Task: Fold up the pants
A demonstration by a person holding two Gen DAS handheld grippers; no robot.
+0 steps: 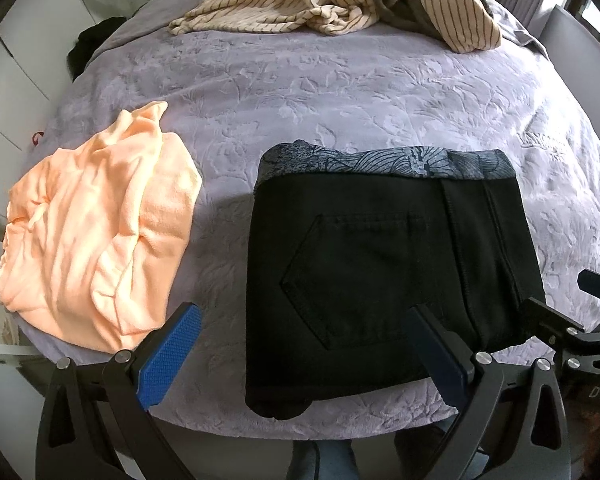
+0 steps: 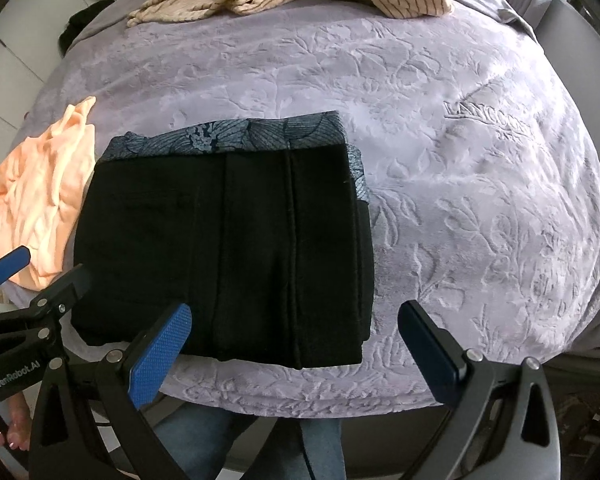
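Black pants (image 1: pixel 384 264) folded into a compact rectangle, lying flat near the near edge of the lavender embossed bedspread (image 1: pixel 340 92), on top of a folded blue-grey patterned garment (image 1: pixel 380 162) showing along the far edge. Peach garment (image 1: pixel 96 236) crumpled just left of pants, apart. Striped clothes pile (image 1: pixel 324 0) at far end. Left gripper (image 1: pixel 304 348) jaws spread wide above the near part of pants, nothing clamped. Right gripper (image 2: pixel 296 344) spread to full width over pants' near right corner, pads clear of fabric.
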